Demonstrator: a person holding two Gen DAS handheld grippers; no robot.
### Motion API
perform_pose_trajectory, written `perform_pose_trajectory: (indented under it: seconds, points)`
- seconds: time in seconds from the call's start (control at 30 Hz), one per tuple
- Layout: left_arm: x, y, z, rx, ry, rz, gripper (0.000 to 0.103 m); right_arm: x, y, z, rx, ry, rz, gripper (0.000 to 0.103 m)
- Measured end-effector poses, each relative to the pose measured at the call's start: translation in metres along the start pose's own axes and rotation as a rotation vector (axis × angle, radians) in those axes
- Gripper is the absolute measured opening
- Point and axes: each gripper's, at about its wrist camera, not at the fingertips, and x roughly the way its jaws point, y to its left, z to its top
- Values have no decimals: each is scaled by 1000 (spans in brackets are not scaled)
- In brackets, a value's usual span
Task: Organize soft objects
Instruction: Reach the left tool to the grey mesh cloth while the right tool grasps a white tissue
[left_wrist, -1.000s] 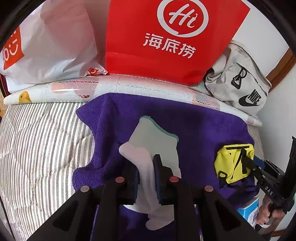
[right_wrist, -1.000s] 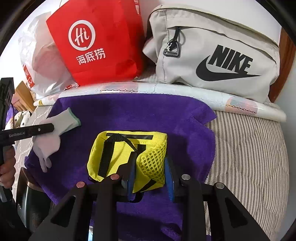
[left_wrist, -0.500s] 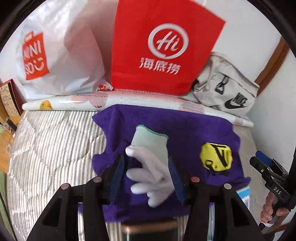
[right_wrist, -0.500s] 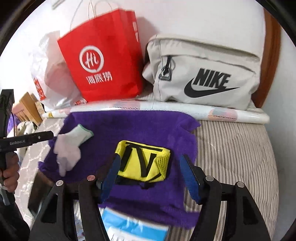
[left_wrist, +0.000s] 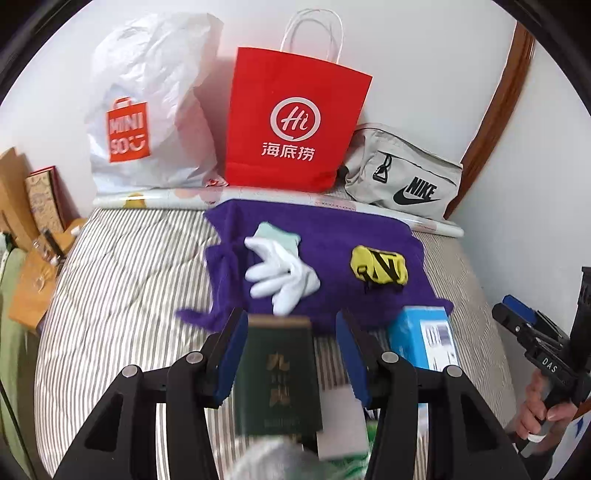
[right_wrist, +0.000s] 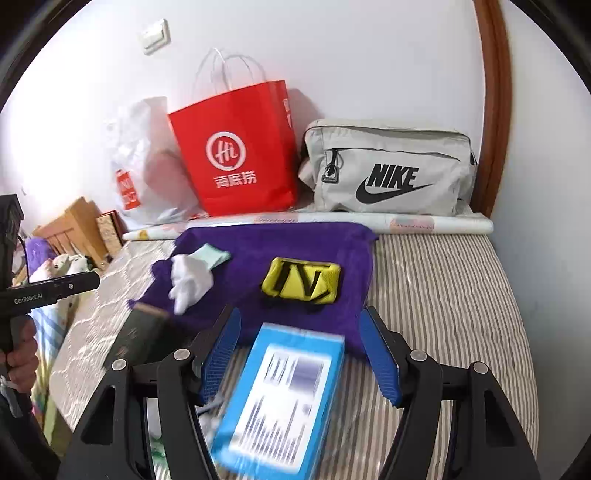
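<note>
A white glove with a pale green cuff and a yellow mesh pouch lie side by side on a purple towel spread on the striped mattress. They also show in the right wrist view: the glove, the pouch, the towel. My left gripper is open and empty, pulled back from the glove, above a dark green box. My right gripper is open and empty, pulled back from the pouch, above a blue box.
A red paper bag, a white Miniso plastic bag and a grey Nike bag stand against the wall behind a rolled sheet. Wooden furniture and boxes sit at the left of the striped mattress.
Both grippers opened, letting go of the glove and the pouch on the towel, then drew back and up. The green box and the blue box came into view beneath them.
</note>
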Motion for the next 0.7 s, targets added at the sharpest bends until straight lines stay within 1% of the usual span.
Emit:
perform_pose_trajectory:
  seconds: [0.17, 0.33, 0.43, 0.53, 0.63, 0.7]
  points:
    - [-20, -2, -34, -17, 10, -31, 47, -25, 20, -35, -72, 16, -5, 66]
    - [-27, -2, -67, -24, 29, -24, 47, -31, 31, -70, -71, 66, 57, 66]
    - [-24, 6, -86, -47, 56, -38, 47, -29, 39, -89, -81, 85, 82, 66]
    - [-18, 13, -97, -57, 79, -39, 47, -25, 53, -99, -113, 95, 90, 66]
    - [-14, 20, -104, -43, 85, -29, 47, -19, 68, -106, -151, 99, 95, 66]
    - [-9, 26, -105, -36, 93, -30, 47, -12, 78, -109, -169, 105, 84, 66]
